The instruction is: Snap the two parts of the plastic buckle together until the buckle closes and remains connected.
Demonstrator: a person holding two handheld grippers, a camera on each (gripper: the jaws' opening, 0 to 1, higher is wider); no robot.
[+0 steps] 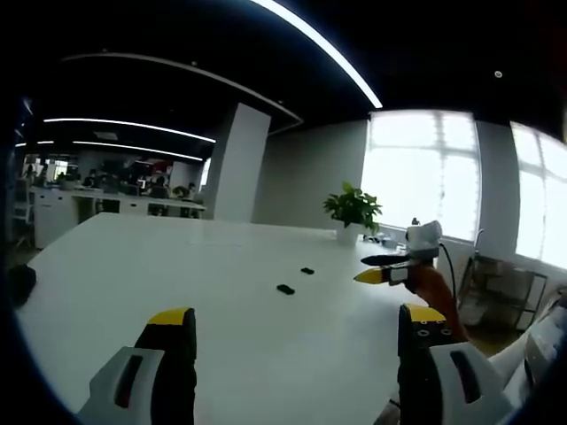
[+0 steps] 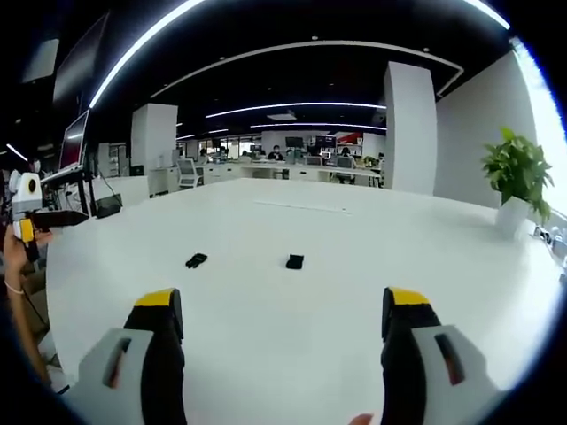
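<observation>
Nearest us, in the left gripper view, our left tongs (image 1: 297, 323) stand wide open with nothing between the jaws; in the right gripper view our right tongs (image 2: 284, 310) are just as open and empty. Both hover over the white desk (image 2: 354, 354). Farther out, the two black buckle parts (image 2: 197, 260) (image 2: 295, 261) lie apart on bare desk, nothing blocking them. Beyond, a potted plant (image 1: 353, 212) stands at the far edge, then a white pillar (image 2: 412, 128) and bright windows (image 1: 423, 173).
</observation>
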